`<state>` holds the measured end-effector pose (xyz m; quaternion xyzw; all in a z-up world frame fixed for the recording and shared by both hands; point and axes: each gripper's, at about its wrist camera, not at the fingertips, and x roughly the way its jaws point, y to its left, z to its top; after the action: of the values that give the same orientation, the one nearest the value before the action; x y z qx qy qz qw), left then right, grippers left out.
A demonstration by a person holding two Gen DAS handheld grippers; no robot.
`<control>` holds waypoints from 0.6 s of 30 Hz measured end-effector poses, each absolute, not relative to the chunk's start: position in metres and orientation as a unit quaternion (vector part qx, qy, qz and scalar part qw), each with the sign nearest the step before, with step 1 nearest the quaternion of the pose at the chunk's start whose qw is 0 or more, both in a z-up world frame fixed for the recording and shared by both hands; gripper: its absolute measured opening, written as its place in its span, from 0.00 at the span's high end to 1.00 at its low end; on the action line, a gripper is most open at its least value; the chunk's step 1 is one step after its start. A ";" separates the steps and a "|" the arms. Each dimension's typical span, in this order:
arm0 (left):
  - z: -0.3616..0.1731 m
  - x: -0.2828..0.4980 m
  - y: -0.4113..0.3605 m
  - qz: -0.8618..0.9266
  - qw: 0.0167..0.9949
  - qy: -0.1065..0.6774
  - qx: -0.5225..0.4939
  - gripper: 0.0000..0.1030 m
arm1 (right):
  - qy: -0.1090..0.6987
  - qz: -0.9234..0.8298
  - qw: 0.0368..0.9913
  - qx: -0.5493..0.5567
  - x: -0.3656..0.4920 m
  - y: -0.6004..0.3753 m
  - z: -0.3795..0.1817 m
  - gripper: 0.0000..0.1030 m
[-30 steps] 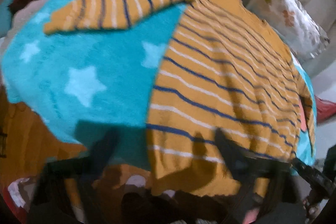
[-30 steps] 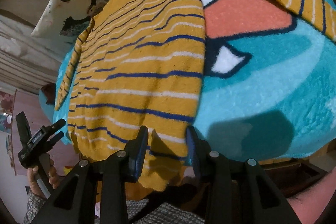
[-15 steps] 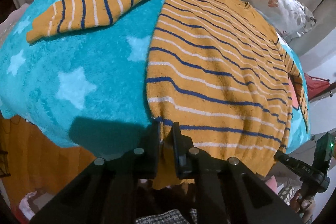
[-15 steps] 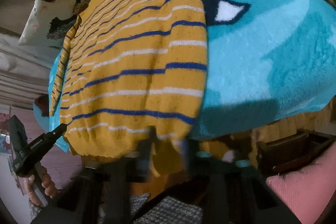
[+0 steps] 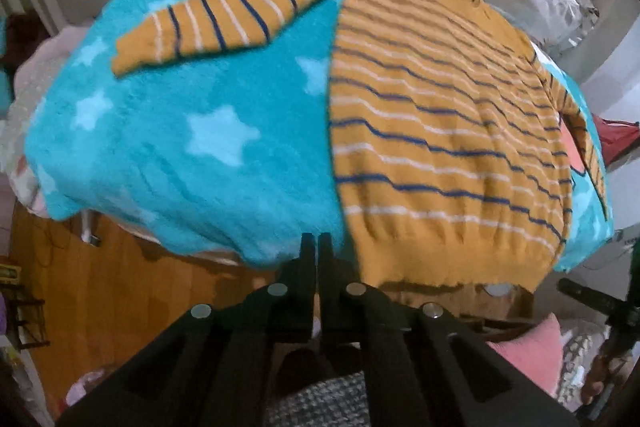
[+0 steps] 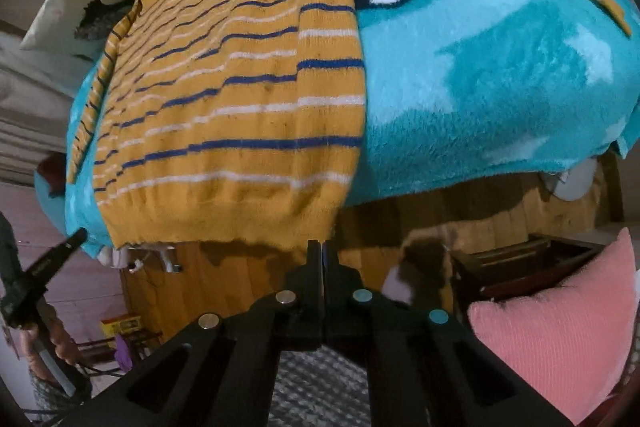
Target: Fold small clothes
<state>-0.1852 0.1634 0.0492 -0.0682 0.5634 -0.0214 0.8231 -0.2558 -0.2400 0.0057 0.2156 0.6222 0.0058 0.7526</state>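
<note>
Striped sweater (image 5: 440,131) lies flat on the teal blanket (image 5: 180,131); left gripper (image 5: 317,243) and right gripper (image 6: 322,251), jaws just pressed together, pinch nothing.

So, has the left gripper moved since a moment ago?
Yes: the left gripper slid left off the sweater hem corner, toward the blanket; its fingers have just closed, empty.

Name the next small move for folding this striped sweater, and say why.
Probably open both sets of jaws and return to the hem. The left gripper and right gripper are shut on nothing, just off the bed edge, while the sweater lies flat on the blanket, sleeves spread.
</note>
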 end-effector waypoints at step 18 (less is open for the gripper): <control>0.112 -0.137 0.148 0.000 0.887 0.462 -0.023 0.14 | 0.428 -0.105 0.898 0.005 -0.149 -0.157 0.127 0.19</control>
<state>-0.1374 0.1483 0.1120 -0.0228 0.4620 0.0000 0.8866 -0.1489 -0.1571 0.1269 0.0045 0.4279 -0.1052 0.8977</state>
